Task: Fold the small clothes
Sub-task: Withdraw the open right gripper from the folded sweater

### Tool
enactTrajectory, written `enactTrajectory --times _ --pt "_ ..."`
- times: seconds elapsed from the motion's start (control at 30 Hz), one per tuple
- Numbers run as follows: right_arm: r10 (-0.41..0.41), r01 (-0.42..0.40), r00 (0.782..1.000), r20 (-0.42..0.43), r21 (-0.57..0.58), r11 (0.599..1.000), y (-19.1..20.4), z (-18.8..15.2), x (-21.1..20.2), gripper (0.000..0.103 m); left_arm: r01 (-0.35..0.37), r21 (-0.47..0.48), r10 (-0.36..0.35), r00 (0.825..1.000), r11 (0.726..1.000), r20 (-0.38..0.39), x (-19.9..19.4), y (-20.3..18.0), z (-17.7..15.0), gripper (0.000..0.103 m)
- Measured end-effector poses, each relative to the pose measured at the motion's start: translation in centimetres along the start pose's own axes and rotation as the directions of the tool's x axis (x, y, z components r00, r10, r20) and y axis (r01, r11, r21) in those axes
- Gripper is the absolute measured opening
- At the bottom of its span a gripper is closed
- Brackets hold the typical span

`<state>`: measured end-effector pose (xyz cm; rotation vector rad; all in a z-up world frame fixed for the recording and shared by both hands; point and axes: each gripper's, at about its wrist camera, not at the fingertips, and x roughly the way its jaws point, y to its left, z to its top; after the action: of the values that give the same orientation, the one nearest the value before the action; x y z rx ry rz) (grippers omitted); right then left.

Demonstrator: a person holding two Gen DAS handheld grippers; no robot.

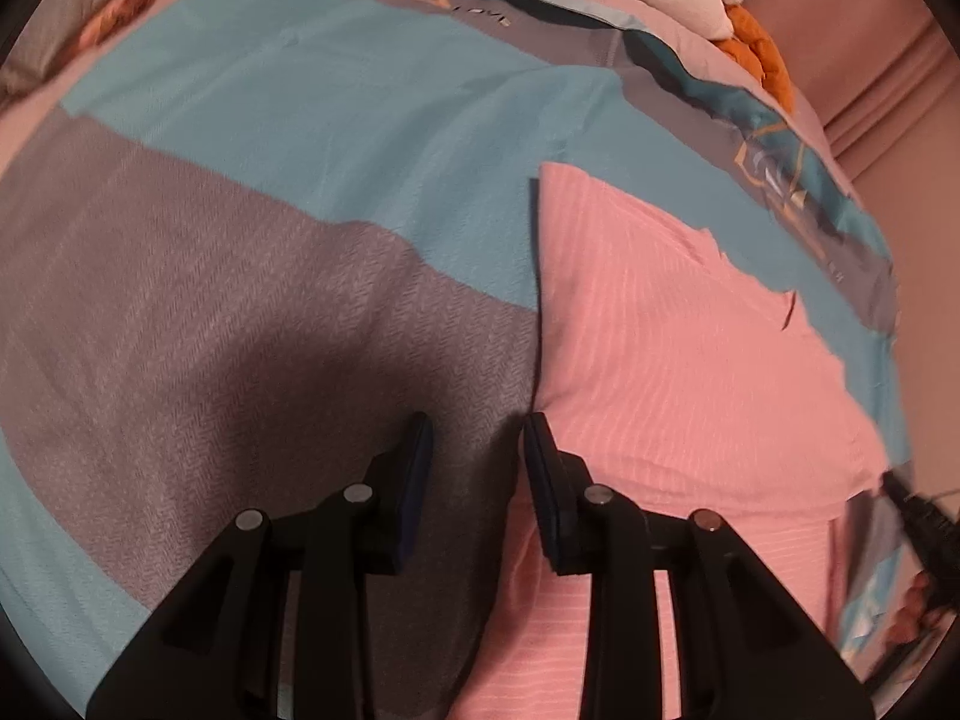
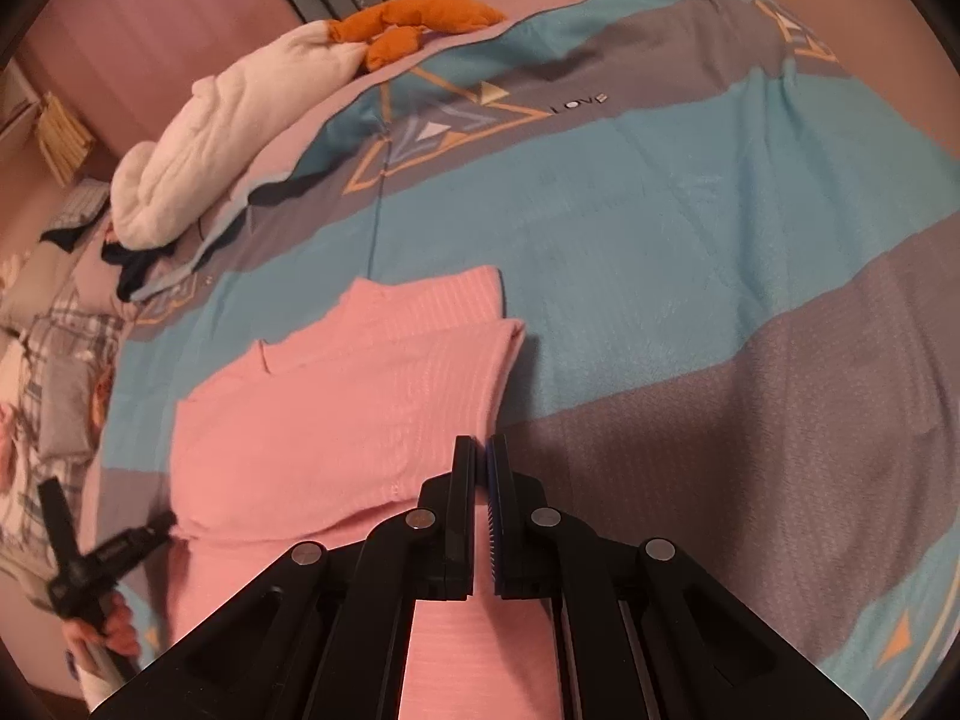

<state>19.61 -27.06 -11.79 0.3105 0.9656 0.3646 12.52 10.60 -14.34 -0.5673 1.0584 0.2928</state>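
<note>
A pink ribbed garment [image 1: 660, 348] [image 2: 336, 408] lies flat and partly folded on the striped bedspread [image 2: 720, 240]. My left gripper [image 1: 477, 429] hovers at one side edge of it. Its jaws stand apart with only grey bedspread showing between them, and one finger [image 1: 543, 468] overlaps the pink cloth. My right gripper [image 2: 480, 444] is shut at the opposite edge of the garment, low over the cloth. Whether cloth is pinched between its pads I cannot tell. Each view shows the other gripper at the garment's far side: the left gripper [image 2: 159, 525], the right gripper [image 1: 894, 483].
A white padded bundle [image 2: 210, 144] and an orange cloth [image 2: 414, 18] lie at the bed's far edge. A hand [image 2: 108, 624] holds the left gripper's handle. Plaid bedding [image 2: 54, 324] is heaped beside the bed.
</note>
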Motion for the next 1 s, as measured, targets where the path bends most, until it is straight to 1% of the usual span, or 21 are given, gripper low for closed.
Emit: enactTrajectory --times 0.03,0.07,0.17,0.3,0.57,0.73,0.8,1.0 --pt "-0.021 0.021 1.000 -0.006 -0.007 1.000 0.0 -0.2 0.4 0.005 -0.005 -0.003 0.005 1.000 1.000 -0.004 0.0 0.1 0.0 0.022" --pt "-0.042 0.041 0.999 -0.016 -0.012 0.999 -0.1 -0.3 0.9 0.005 -0.010 -0.003 0.010 1.000 1.000 -0.007 0.0 0.2 0.0 0.021" --pt "-0.066 0.065 0.997 -0.048 -0.004 0.998 -0.5 -0.7 2.3 0.005 -0.008 0.003 0.008 1.000 1.000 -0.003 -0.2 0.2 -0.2 0.021" --pt "-0.080 0.080 0.995 -0.057 -0.006 0.997 -0.7 -0.7 3.1 0.005 -0.006 0.001 0.006 1.000 1.000 -0.005 -0.3 0.2 -0.1 0.021" --pt "-0.101 0.101 0.992 -0.073 -0.005 0.995 -0.6 -1.2 3.9 0.005 0.024 0.002 -0.024 1.000 1.000 -0.015 -0.6 0.1 -0.2 0.021" --pt "-0.116 0.116 0.991 -0.060 -0.005 0.993 -0.4 -1.4 3.4 0.005 0.040 0.017 -0.040 0.999 0.999 0.003 -1.9 -0.4 -0.4 0.024" --pt "-0.118 0.118 0.992 -0.040 -0.008 0.993 -0.3 -1.4 2.7 0.005 0.063 0.024 -0.063 0.998 0.998 0.013 -2.7 -0.6 -0.6 0.025" --pt "-0.123 0.123 0.992 0.026 -0.028 0.992 0.4 -1.7 -0.5 0.005 0.134 0.055 -0.138 0.988 0.989 0.065 -6.2 -1.7 -1.5 0.041"
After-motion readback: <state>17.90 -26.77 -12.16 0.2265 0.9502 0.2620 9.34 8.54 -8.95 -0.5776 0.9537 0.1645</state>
